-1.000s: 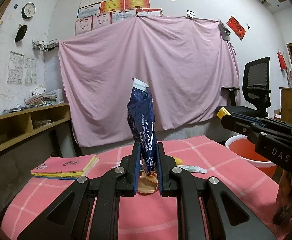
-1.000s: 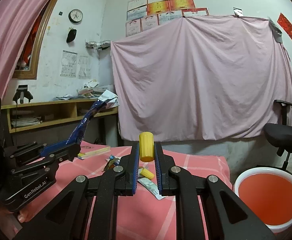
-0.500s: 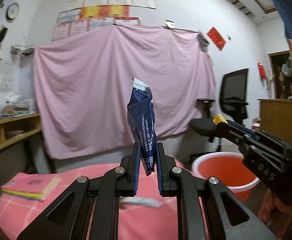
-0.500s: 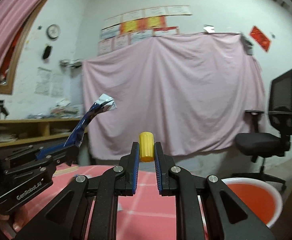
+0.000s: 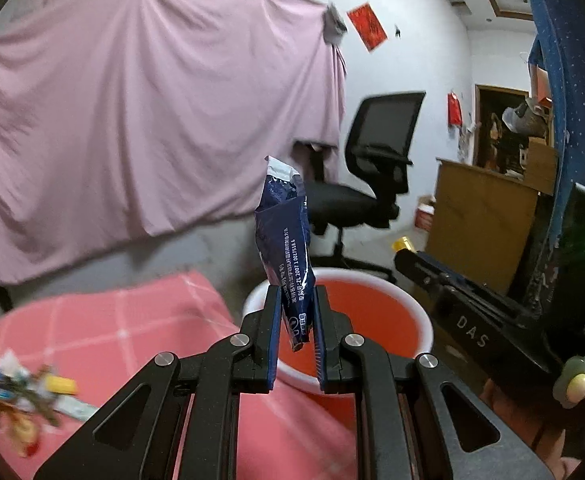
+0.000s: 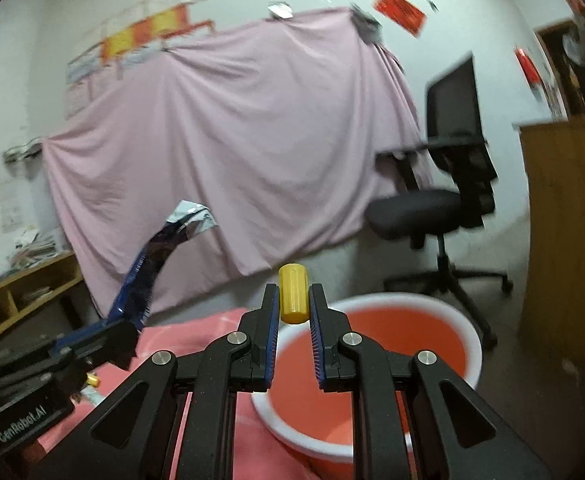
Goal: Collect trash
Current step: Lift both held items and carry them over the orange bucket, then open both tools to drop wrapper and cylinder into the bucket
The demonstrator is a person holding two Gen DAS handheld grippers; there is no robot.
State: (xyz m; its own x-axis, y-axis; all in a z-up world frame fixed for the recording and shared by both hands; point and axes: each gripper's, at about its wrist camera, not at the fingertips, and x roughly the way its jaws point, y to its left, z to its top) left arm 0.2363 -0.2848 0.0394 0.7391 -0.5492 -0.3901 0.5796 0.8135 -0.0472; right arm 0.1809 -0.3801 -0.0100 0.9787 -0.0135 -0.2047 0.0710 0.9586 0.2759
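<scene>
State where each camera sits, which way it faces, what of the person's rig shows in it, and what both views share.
Left wrist: on the left gripper, looking along its fingers at the blue wrapper it clamps; the right gripper enters at right.
Right wrist: on the right gripper, clamping a yellow cap; the left gripper enters at left.
Shared: orange basin, pink sheet, office chair.

Two wrist fisheyes, both looking out over the red bin

The left wrist camera sat close behind its fingers [image 5: 268, 320], tilted down past the bin [image 5: 372, 312] toward the chair [image 5: 380, 140]; the right one sat just as near its fingers [image 6: 270, 320], facing the bin [image 6: 392, 332] from the right. Both shared the bin, chair [image 6: 452, 120], pink sheet [image 5: 132, 120] and pink table [image 5: 112, 320], and each caught the other gripper at its edge
</scene>
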